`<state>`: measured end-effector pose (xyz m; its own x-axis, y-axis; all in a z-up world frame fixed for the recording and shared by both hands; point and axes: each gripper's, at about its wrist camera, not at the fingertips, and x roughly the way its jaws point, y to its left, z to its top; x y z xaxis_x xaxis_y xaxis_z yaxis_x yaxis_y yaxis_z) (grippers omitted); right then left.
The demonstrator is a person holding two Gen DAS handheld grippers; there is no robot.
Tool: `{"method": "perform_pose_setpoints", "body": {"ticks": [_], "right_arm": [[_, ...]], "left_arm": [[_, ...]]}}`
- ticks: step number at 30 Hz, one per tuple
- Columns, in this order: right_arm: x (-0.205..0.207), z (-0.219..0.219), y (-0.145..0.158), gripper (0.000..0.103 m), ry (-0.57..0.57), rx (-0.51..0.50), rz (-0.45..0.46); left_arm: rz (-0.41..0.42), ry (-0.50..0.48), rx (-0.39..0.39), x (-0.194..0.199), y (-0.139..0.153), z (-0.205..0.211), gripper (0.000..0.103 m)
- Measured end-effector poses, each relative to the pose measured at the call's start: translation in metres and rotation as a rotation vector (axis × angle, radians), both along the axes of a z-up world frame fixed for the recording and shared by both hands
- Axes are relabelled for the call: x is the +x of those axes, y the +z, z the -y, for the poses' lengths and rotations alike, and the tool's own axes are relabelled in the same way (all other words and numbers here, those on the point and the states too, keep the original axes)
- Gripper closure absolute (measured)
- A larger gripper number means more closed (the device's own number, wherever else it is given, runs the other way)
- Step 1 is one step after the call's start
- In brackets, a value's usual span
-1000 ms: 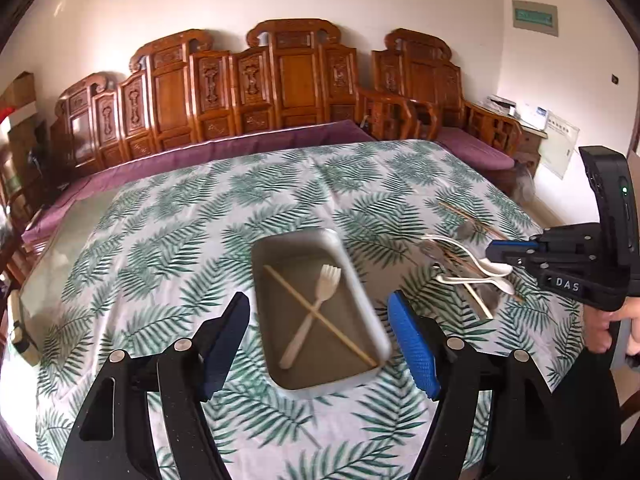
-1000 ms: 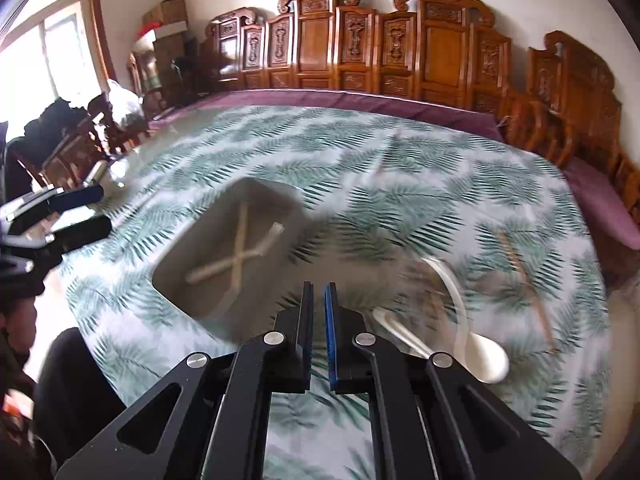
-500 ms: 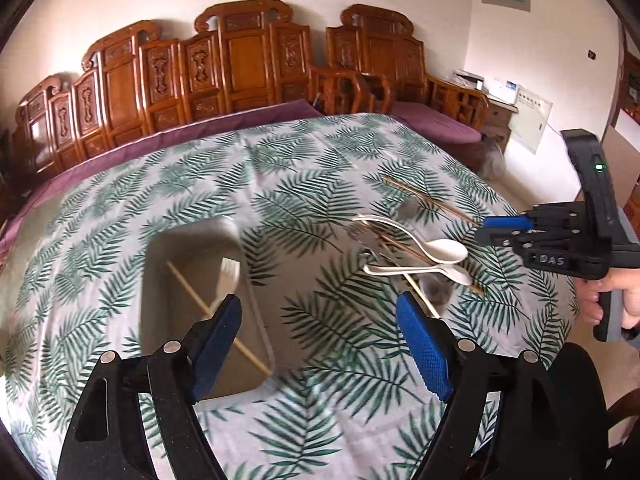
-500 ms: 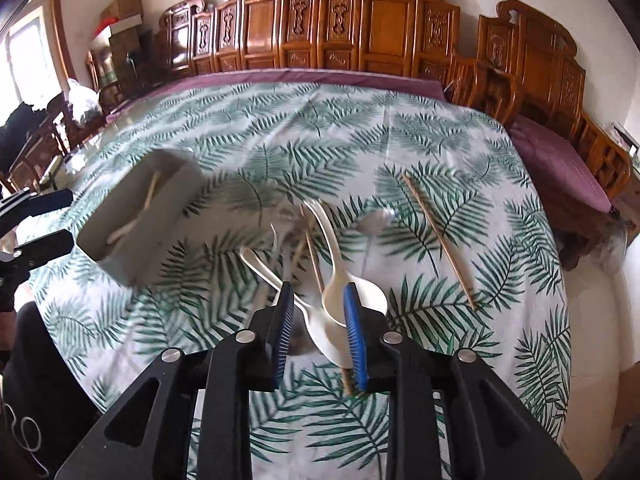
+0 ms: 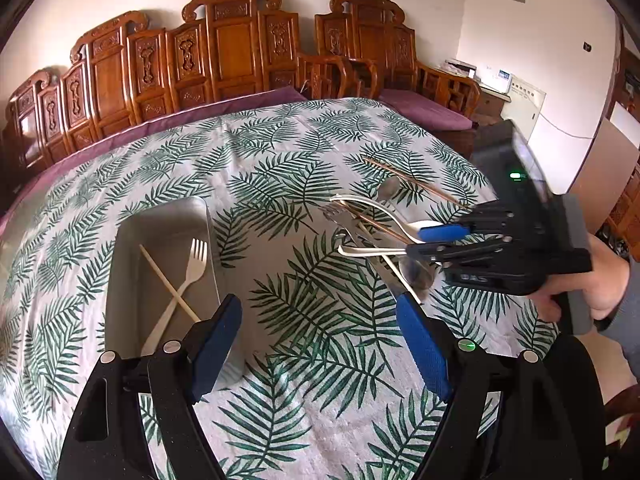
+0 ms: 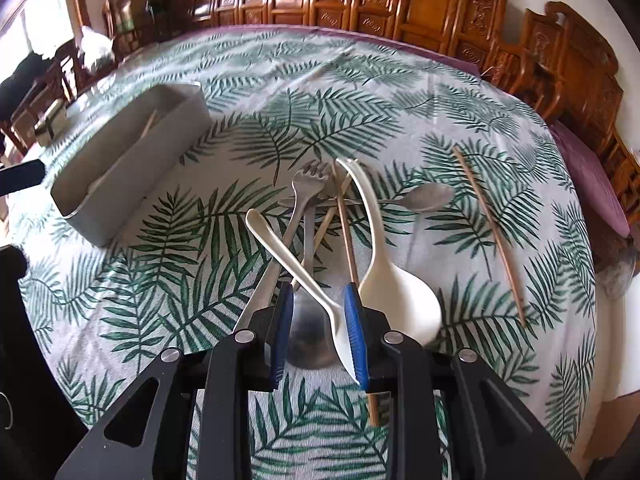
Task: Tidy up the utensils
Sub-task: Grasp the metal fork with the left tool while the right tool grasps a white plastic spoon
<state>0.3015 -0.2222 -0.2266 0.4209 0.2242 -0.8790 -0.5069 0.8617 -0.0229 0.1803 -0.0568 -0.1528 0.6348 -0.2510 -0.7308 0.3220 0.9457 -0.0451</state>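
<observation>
1. L gripper (image 5: 320,344): nearest to us in the left wrist view, blue-padded jaws spread wide, nothing between them. It hangs above the palm-leaf print tablecloth (image 5: 280,152), just right of the tray's near end.
2. R gripper (image 6: 318,328): jaws partly apart. In the right wrist view the bowl end of a slim white plastic spoon (image 6: 296,268) lies between the pads, against the right pad. We cannot tell whether the pads are actually gripping it. A hand (image 5: 596,284) holds this gripper at the right edge of the left wrist view.
3. Utensil pile, directly under and ahead of the R gripper:
   - large white ceramic soup spoon (image 6: 392,280), bowl just right of the right finger, handle pointing away.
   - metal fork (image 6: 304,192), tines at the far end of the pile.
   - metal spoon (image 6: 308,340), bowl below the open jaws.
   - brown wooden chopstick (image 6: 346,236) crossing the pile lengthwise.
   - second metal spoon (image 6: 424,198) at the far right of the pile.
4. Lone wooden chopstick (image 6: 490,228): flat on the cloth, apart from the pile to its right.
5. Grey rectangular tray (image 5: 124,248): left of the pile, well apart from it. Inside, a white plastic fork (image 5: 188,276) and a pale chopstick (image 5: 168,282) lie crossed.
6. Carved wooden chairs (image 5: 236,56): lined up behind the table, along the wall.
</observation>
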Motion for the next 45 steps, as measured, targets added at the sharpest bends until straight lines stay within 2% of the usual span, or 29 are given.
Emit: {"method": "perform_pose_setpoints", "body": {"ticks": [9, 18, 20, 21, 24, 27, 36, 45], "right_arm": [[0.014, -0.008, -0.01, 0.075, 0.025, -0.062, -0.034], [0.035, 0.0, -0.021, 0.074, -0.047, -0.04, -0.077], [0.033, -0.001, -0.021, 0.077, -0.031, -0.049, -0.066], [0.032, -0.001, -0.02, 0.083, -0.029, -0.053, -0.062], [0.03, 0.004, -0.015, 0.094, -0.031, -0.025, -0.066], [0.026, 0.01, -0.011, 0.095, -0.033, -0.006, -0.067], [0.004, 0.039, 0.016, 0.095, -0.087, 0.149, -0.04], [-0.017, 0.069, 0.019, 0.094, -0.145, 0.174, -0.015]], "left_arm": [[-0.016, -0.001, -0.002, -0.001, -0.006, 0.0, 0.027], [-0.035, -0.012, 0.009, 0.001, -0.015, 0.007, 0.027], [-0.041, -0.015, 0.012, 0.003, -0.018, 0.01, 0.027], [-0.047, -0.016, 0.013, 0.005, -0.02, 0.012, 0.027], [-0.066, -0.018, 0.009, 0.01, -0.026, 0.015, 0.027], [-0.076, -0.022, 0.011, 0.012, -0.029, 0.02, 0.027], [-0.098, -0.035, 0.025, 0.024, -0.038, 0.035, 0.027], [-0.123, -0.039, 0.008, 0.054, -0.047, 0.059, 0.027]]}}
